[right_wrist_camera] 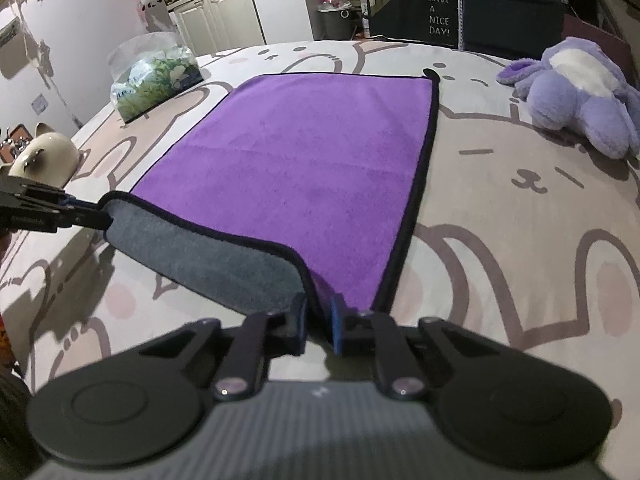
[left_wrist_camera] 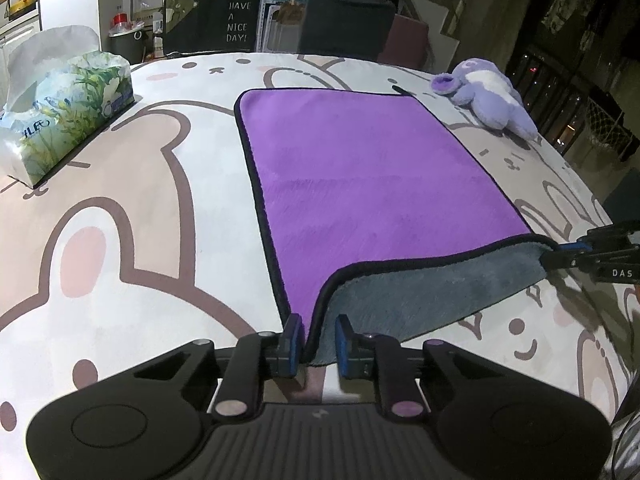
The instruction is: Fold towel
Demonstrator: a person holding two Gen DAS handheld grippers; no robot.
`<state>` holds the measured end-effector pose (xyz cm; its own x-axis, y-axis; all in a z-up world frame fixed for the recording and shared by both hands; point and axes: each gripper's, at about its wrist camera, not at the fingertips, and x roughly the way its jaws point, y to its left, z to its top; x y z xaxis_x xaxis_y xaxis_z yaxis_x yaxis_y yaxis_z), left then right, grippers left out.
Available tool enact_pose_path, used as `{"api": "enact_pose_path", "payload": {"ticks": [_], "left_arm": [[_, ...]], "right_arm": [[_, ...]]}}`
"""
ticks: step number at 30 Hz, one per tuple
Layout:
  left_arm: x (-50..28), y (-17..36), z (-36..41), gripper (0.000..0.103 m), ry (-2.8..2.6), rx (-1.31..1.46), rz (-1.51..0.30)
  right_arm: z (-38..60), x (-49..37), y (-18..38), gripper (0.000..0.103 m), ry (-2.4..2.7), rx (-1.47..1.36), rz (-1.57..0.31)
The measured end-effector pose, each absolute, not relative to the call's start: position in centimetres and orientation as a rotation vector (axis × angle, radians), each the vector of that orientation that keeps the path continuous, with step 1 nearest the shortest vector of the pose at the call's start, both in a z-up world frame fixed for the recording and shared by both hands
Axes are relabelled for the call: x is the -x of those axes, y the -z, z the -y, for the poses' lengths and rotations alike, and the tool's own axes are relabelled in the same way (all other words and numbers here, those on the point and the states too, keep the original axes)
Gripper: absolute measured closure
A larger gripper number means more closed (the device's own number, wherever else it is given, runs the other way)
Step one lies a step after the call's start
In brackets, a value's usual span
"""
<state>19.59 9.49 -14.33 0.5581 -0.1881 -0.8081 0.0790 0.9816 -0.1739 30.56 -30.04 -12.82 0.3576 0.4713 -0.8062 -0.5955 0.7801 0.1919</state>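
My fingers were drawn in on the towel (left_wrist_camera: pixel 360 184) at both near corners: the left gripper (left_wrist_camera: pixel 317 338) had its blue pads (left_wrist_camera: pixel 295 332) pinching the near-left corner, and the right gripper (right_wrist_camera: pixel 318 320) had its pair nipping the near-right corner, the black hem running down between them in each view. Ahead of the fingers the towel lay flat, purple side up, on the cartoon-print cover (left_wrist_camera: pixel 120 240), while the strip between my two grips was lifted and turned back so the grey underside showed. I judged both holds thin, taking little more than the hem, so either corner could slip out once I carried the edge forward, and the fold would land crooked. If one hand led the other, the near edge would skew against the far one. The far half lay loose, so a low drag could pull it along the cover and bunch it instead of folding. The plush (right_wrist_camera: pixel 580 92) sat well beyond and right of the right fingers, the tissue pack (left_wrist_camera: pixel 68 112) beyond and left of the left ones; neither was close to the towel. How deep the cloth sat between the pads I could not make out, since the fingers hid it, and each opposite gripper was cut off at the frame edge.
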Motion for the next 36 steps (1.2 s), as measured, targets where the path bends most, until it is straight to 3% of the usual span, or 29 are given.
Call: {"api": "enact_pose_path", "payload": {"ticks": [7, 36], "left_arm": [[-19.5, 14.3, -9.3, 0.096, 0.158, 0.109, -0.968], [-22.6, 6.6, -9.3, 0.098, 0.037, 0.161, -0.687]], "right_arm": [[30.1, -30.4, 12.7, 0.094, -0.696, 0.161, -0.981], [29.7, -32.7, 4.9, 0.097, -0.620, 0.077, -0.687]]}}
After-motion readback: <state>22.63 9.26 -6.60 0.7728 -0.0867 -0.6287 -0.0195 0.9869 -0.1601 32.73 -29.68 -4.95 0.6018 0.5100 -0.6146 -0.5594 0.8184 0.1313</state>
